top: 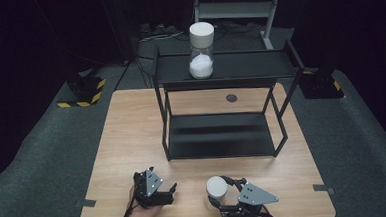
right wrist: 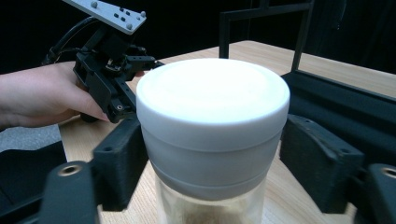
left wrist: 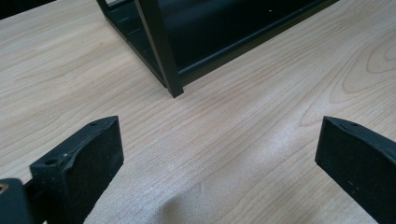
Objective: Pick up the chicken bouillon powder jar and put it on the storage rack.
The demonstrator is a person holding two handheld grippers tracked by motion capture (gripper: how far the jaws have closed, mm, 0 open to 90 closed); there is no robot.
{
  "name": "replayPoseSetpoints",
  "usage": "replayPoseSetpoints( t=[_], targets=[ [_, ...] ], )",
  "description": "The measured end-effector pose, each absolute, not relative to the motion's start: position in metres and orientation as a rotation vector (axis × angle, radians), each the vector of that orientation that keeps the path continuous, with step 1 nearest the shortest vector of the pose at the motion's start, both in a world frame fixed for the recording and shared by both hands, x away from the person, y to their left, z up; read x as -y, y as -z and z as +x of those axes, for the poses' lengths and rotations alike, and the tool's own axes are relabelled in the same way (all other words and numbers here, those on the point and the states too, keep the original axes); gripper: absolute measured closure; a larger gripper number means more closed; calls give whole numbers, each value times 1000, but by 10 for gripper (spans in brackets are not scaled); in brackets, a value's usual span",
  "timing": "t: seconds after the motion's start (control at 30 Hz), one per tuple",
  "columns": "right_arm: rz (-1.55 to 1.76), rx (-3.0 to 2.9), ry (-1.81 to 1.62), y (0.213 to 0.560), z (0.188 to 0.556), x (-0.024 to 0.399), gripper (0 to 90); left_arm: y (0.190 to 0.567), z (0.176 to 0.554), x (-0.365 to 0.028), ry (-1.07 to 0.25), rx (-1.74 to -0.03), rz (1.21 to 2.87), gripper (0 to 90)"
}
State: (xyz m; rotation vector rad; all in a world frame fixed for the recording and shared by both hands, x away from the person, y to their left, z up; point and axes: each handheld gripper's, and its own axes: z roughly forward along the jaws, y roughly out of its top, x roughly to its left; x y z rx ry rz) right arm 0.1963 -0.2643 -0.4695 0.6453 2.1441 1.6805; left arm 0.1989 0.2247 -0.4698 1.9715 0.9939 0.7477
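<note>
A glass jar with a white lid (top: 216, 186) stands on the wooden table (top: 132, 136) near its front edge. My right gripper (top: 219, 194) is shut on it, and in the right gripper view the two black pads (right wrist: 119, 158) press on the sides of the lid (right wrist: 212, 102) of this near jar (right wrist: 210, 205). A second white-lidded jar (top: 201, 50), holding white grains, stands upright on the top shelf of the black rack (top: 249, 65). My left gripper (top: 164, 181) rests to the left of the held jar, open, with bare wood between its jaws (left wrist: 219, 163).
The rack's lower shelf (top: 217, 134) is bare, and its front corner post (left wrist: 161, 51) stands just ahead of the left gripper. A hand (right wrist: 42, 98) holds the left gripper (right wrist: 112, 70) beside the near jar. Dark floor surrounds the table.
</note>
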Motion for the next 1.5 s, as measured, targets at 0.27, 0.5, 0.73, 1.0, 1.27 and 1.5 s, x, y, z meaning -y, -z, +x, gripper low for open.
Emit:
replayPoseSetpoints(
  t=[0.27,0.5,0.73,1.0,1.27,1.5],
  targets=[
    [625,-2140,-1694,473,197,265,333,470,199,-225,-746,-993,1970,13],
    [624,-2140,-1693,472,197,265,335,470,199,-226,-743,-986,1975,13],
    [658,-2147,-1697,469,199,267,336,470,199,-225,-746,-978,1980,13],
    [707,-2102,-1672,467,197,274,336,470,200,-226,-736,-978,1978,13],
    [760,-2025,-1651,464,194,293,335,470,200,-227,-734,-974,1978,13],
    [798,-1976,-1633,461,191,307,335,470,200,-227,-732,-971,1980,13]
  ],
)
